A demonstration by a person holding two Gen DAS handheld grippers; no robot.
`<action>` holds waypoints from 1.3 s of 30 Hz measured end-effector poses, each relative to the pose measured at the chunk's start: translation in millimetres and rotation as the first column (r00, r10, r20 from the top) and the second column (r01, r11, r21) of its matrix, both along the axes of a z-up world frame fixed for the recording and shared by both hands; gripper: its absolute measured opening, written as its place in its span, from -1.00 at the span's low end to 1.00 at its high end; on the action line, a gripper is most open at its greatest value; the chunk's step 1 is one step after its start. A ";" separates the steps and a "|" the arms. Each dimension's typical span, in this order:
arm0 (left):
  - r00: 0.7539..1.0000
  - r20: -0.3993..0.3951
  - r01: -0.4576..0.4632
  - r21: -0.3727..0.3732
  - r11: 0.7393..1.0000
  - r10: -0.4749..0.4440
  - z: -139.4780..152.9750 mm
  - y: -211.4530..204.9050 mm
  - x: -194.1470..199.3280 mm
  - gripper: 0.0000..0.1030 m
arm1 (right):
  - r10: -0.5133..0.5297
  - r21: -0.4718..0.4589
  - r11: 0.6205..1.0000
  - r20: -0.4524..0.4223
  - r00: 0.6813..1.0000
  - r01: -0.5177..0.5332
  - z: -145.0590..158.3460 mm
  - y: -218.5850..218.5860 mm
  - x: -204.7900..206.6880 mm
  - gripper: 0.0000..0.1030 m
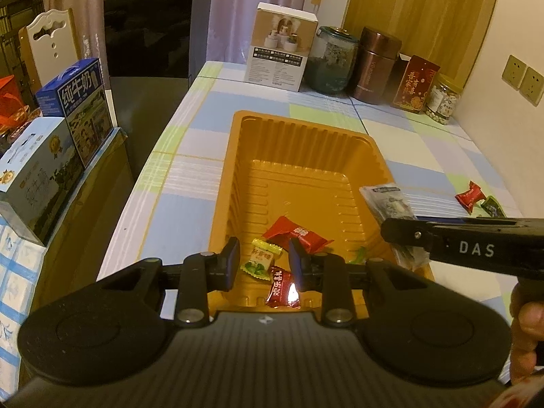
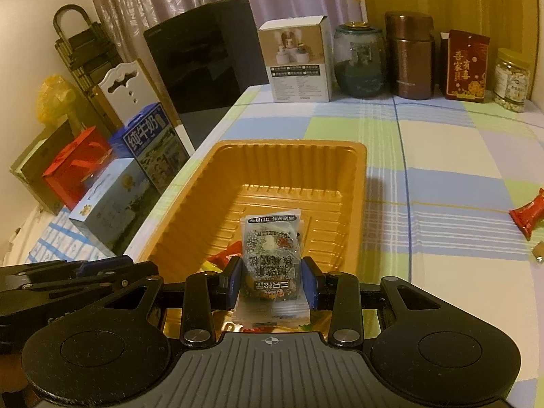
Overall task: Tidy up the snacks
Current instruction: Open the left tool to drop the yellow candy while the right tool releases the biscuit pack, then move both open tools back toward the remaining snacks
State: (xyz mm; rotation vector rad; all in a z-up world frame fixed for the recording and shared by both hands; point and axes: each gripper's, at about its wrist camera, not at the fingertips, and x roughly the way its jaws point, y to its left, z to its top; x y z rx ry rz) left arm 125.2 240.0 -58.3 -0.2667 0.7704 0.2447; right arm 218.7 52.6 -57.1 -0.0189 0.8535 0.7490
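Orange ribbed plastic tray (image 1: 299,156) sits on the checked tablecloth (image 1: 190,176), holding small wrapped candies (image 1: 260,258). The left gripper (image 1: 263,258) hangs above them, jaws slightly apart and empty. The right gripper (image 2: 272,282) clamps a grey printed snack packet (image 2: 270,255) over the tray. One red wrapped candy (image 2: 527,217) lies on the cloth well apart.

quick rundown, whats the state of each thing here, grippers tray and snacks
left gripper: open, empty, over the tray
right gripper: shut on the grey printed snack packet, above the tray
ribbed orange plastic tray: holds several candies, mostly bare
red wrapped candy: lying in tray
yellow-green wrapped candy: lying in tray
red candy on the checked tablecloth: outside the tray
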 end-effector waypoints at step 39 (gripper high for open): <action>0.996 0.046 0.082 -0.004 0.997 -0.082 47.3 -93.7 -43.8 -0.03 | -0.218 0.038 0.976 0.062 0.974 0.216 59.3 -148.6 -64.1 0.10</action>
